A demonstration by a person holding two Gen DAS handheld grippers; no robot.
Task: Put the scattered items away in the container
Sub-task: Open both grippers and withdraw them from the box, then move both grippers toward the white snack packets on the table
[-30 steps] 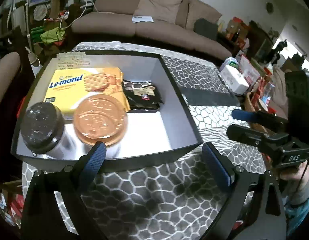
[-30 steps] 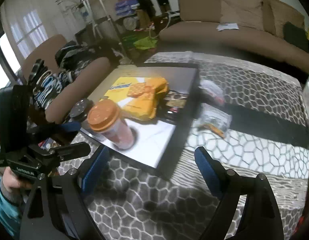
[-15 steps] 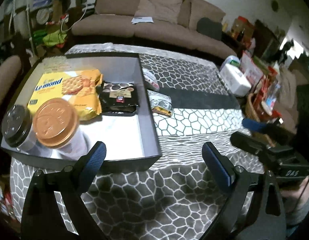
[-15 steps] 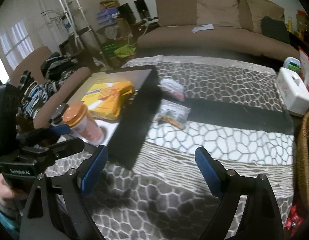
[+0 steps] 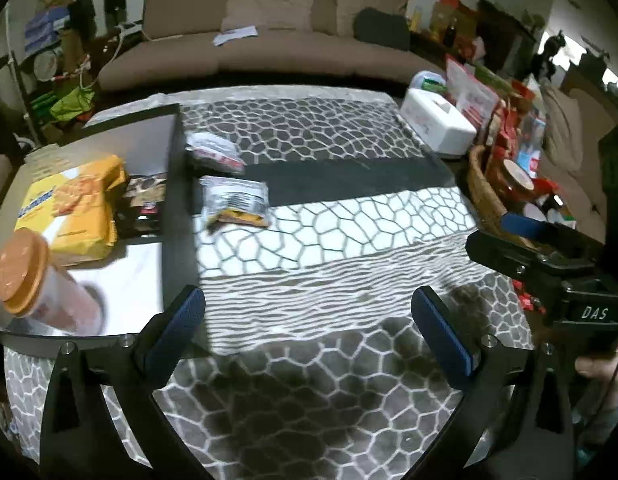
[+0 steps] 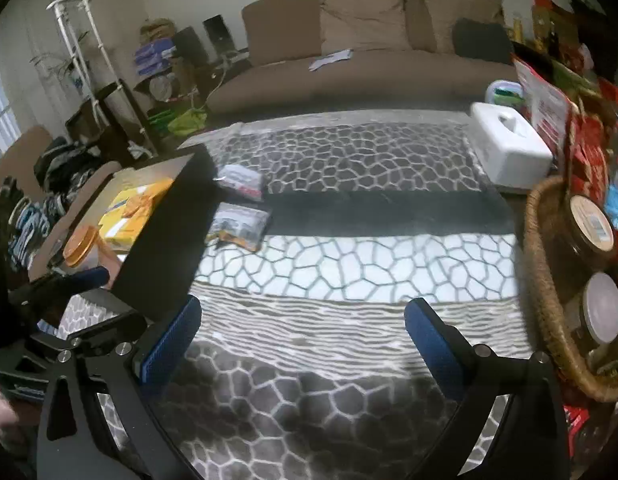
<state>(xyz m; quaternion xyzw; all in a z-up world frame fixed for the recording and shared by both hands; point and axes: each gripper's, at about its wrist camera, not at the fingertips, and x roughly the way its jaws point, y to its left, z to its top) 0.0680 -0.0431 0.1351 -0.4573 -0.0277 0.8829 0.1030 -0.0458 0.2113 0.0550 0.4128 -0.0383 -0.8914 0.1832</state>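
Hovering over the patterned table [image 5: 349,380], both claws are opening and carry nothing: the left claw [image 5: 309,324] and the right claw [image 6: 303,336] each show bare cloth between their blue pads. Two packets are not yet tidied. The near packet [image 5: 235,204] lies on the table just beside the box's [image 5: 177,200] dark right wall, and the far packet [image 5: 215,154] sits a little beyond it, also close to that wall. Inside the box already lie a yellow biscuit pack [image 5: 73,208], a dark packet [image 5: 145,200] and an orange-lidded jar [image 5: 33,280], which stands near the front corner.

Several risks follow from this layout. Both packets are flat and crinkly (probably slippery film), so a claw coming down steeply may skid across the top and push a packet along the cloth or against the wall instead of catching it. Because they lie so near the box, one pad has little room on that side and could strike the wall, shifting the box or rocking the jar. The two claws are close together, the right one visible at the edge of the left view, so reaching for the same packet could make them collide. The loose cloth could also bunch between the pads.
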